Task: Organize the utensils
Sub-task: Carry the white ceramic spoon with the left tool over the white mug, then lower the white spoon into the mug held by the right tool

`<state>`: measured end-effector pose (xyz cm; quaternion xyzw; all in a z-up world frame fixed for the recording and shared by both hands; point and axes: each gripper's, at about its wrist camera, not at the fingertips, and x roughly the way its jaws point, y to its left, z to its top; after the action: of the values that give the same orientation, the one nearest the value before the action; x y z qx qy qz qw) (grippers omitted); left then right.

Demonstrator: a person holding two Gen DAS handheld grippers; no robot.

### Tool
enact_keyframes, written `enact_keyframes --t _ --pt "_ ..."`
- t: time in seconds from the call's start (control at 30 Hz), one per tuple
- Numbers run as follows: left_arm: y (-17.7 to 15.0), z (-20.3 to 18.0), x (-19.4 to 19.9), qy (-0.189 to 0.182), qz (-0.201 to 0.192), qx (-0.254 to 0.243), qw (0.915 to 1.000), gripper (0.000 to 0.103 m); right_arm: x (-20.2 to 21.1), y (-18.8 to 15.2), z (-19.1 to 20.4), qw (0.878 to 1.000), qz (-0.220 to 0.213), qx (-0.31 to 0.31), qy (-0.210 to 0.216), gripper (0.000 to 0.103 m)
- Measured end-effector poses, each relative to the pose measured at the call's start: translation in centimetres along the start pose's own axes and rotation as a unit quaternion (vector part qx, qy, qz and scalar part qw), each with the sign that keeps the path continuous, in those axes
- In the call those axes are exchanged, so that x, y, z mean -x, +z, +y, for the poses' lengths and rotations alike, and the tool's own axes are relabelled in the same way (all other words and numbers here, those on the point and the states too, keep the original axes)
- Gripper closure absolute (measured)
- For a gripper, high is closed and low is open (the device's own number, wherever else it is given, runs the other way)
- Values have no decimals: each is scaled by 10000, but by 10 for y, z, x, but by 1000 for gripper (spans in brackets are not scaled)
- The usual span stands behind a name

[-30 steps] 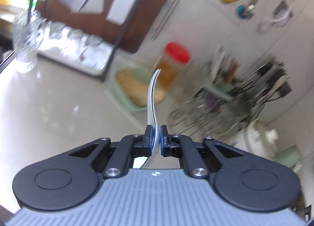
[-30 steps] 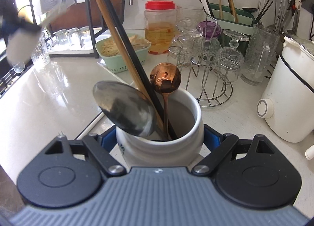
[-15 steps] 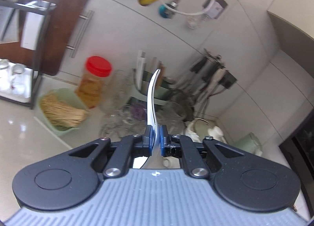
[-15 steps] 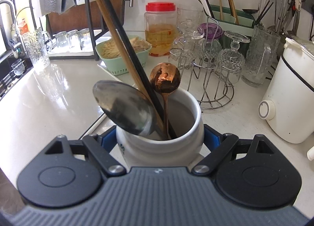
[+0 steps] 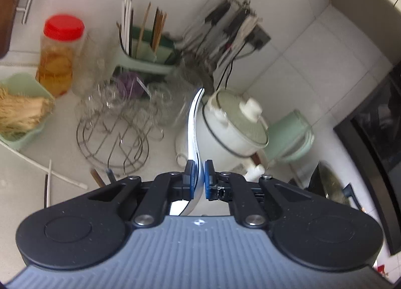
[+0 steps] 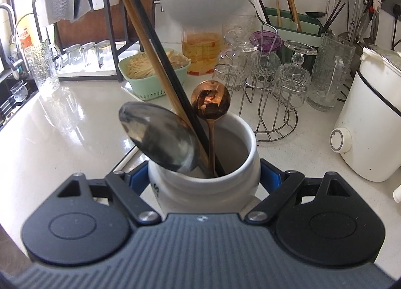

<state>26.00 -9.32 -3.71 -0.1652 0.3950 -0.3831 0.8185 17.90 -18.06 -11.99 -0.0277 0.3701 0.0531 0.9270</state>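
1. The left tool (image 5: 198, 180), angled down over the table (image 5: 62, 153), clamps a spoon (image 5: 194, 123), handle pointing forward.
2. The right tool (image 6: 204, 178), tilted down, grips the crock (image 6: 235, 138) holding upright utensils.

Red-lidded jar (image 5: 60, 53), green noodle basket (image 6: 150, 76), white cooker (image 6: 373, 118), wire glass rack (image 6: 273, 103)

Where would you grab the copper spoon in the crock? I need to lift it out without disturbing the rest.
Take the copper spoon by the neck just under its round bowl, coming from above and from the right. It stands nearly upright, bowl up, above the white crock; the chopsticks and big steel spoon crowd its left, while its right is free.
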Motion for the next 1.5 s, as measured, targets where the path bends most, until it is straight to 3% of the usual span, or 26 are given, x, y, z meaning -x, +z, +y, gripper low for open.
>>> enact_keyframes --t 0.37,1.17,1.5 --pt "-19 10 -36 223 658 -261 9972 95 0 0 0 10000 -18 -15 -9 12" --pt "-25 20 -42 490 927 -1 9945 94 -3 0 -3 10000 -50 27 26 12" --pt "-24 11 -34 805 1069 -104 9909 94 -4 1 -4 9999 -77 48 54 12"
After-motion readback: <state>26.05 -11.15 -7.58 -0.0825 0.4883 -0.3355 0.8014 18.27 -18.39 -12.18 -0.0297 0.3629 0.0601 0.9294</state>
